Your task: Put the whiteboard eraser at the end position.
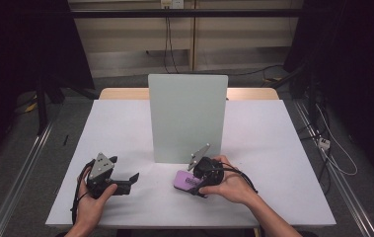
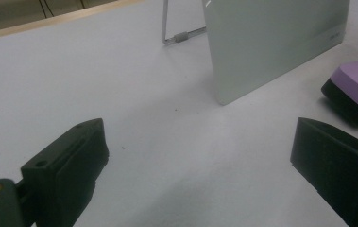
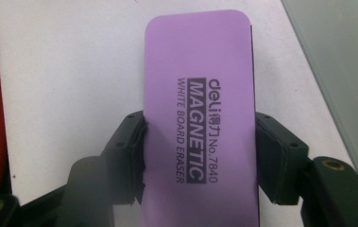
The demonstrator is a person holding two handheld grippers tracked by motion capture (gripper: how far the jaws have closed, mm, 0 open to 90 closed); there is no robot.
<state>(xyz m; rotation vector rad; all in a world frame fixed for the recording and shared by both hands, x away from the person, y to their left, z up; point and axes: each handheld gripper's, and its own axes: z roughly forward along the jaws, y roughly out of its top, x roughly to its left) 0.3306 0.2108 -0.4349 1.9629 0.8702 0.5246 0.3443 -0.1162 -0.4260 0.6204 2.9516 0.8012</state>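
At the near edge of the white surface (image 1: pixel 125 207), the left gripper (image 1: pixel 125 183) is sitting at about seven o'clock, its jaws standing wide apart with nothing between them. At about five o'clock, the right gripper (image 1: pixel 190 183) is clamping the long sides of a purple whiteboard eraser (image 3: pixel 198 118), which is lying just above the surface. Farther off, at twelve o'clock, a pale green board (image 1: pixel 187 116) is standing upright.
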